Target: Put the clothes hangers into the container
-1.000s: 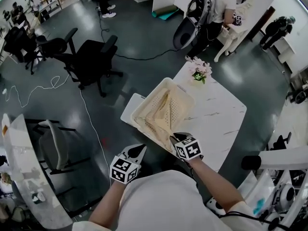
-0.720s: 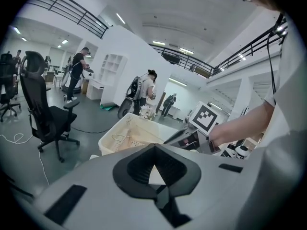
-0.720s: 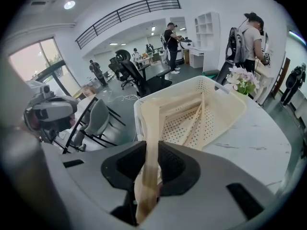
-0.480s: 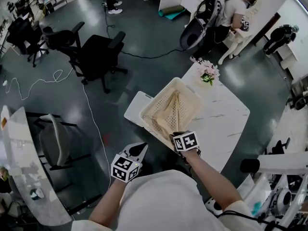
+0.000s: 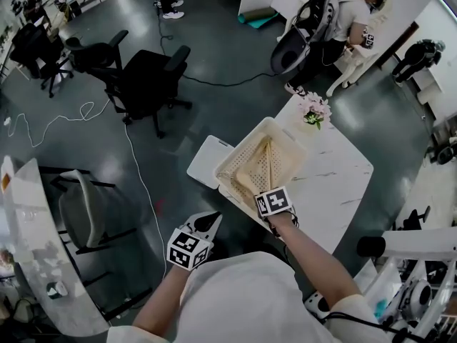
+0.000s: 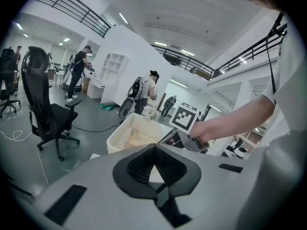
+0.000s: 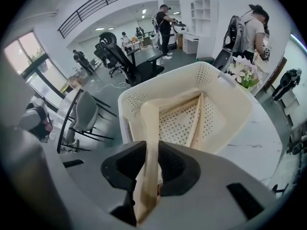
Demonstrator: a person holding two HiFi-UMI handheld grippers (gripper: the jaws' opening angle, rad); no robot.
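You were at the placing step. Your right gripper (image 7: 149,163), low in the centre of its own view, was clamped on one arm of a cream hanger (image 7: 150,123). The hanger's far end already lay inside the container (image 7: 240,104) at mid-frame on the table (image 5: 335,184). Your left gripper (image 6: 154,153), at the lower left of the head view, had its jaws together on nothing. Next, I judge, you needed to lower the hanger past the near rim and let go.

Two: left gripper (image 6: 154,166), right gripper (image 7: 149,164). One container (image 7: 235,104). One flower bunch (image 5: 314,111). Overlapping hangers (image 7: 149,123), count unclear.
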